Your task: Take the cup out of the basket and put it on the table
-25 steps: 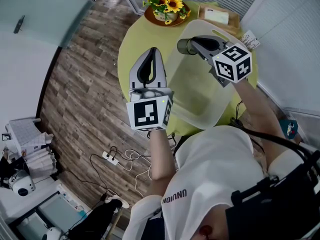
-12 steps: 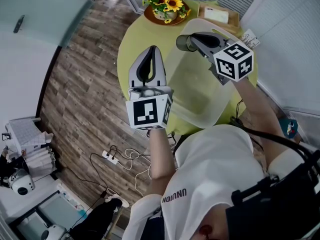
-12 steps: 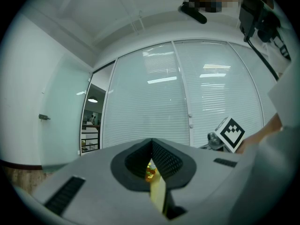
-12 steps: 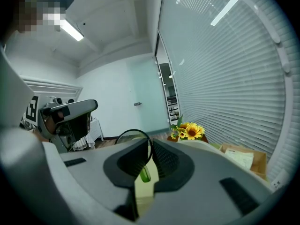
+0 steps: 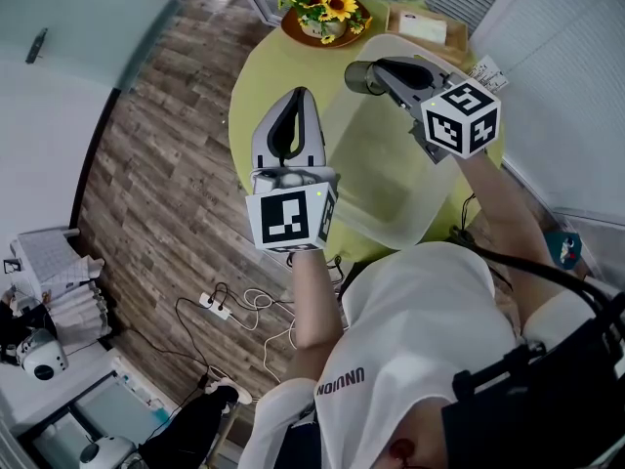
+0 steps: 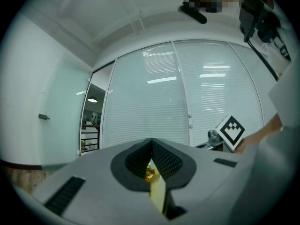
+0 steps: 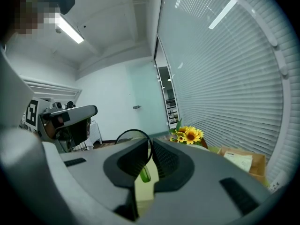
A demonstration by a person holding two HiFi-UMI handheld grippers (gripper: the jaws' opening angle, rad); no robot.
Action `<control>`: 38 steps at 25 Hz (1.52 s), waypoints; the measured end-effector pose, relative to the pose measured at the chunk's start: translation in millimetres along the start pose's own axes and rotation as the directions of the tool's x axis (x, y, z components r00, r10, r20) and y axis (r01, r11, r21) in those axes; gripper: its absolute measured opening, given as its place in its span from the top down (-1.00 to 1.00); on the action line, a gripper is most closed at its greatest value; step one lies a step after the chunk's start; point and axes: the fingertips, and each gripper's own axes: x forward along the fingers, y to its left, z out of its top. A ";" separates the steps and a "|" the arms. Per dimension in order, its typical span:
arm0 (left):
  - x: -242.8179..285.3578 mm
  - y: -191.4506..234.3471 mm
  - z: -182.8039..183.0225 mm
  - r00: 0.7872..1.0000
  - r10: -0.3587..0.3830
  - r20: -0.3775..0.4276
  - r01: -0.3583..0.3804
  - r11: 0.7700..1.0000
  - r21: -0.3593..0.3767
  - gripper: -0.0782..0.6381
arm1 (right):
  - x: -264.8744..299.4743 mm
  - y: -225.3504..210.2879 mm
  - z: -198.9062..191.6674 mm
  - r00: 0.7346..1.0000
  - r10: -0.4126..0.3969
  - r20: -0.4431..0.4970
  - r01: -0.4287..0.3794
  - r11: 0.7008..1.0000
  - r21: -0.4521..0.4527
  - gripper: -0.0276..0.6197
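Observation:
A dark, see-through cup (image 5: 358, 76) hangs on its side over the far left rim of the clear plastic basket (image 5: 386, 231), which stands on the round yellow-green table (image 5: 269, 71). My right gripper (image 5: 375, 74) is shut on the cup's rim. In the right gripper view the thin dark rim (image 7: 123, 136) arcs out from between the jaws of the right gripper (image 7: 151, 148). My left gripper (image 5: 296, 104) is held still over the table's left edge, shut with nothing in it. Its jaws meet at the tip in the left gripper view (image 6: 152, 142).
A bowl of sunflowers (image 5: 327, 8) and a flat cardboard box (image 5: 422, 29) stand at the table's far side, just beyond the basket. Blinds and a glass wall close off the far side. Wooden floor with a power strip and cables (image 5: 217, 306) lies to the left.
My right gripper has carried the cup a little farther away, toward the basket's far rim. The left gripper has stayed put.

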 end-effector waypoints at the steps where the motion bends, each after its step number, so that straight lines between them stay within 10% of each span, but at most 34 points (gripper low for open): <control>1: 0.0 0.5 0.2 1.000 0.000 0.000 0.000 1.000 0.000 0.74 | -0.1 0.4 1.9 1.000 0.000 0.005 0.000 1.000 -0.001 0.78; 38: 0.8 -0.6 0.9 1.000 -0.005 -0.001 0.005 1.000 -0.002 0.74 | -5.8 0.7 16.9 0.998 -0.010 0.058 0.012 0.999 -0.036 0.78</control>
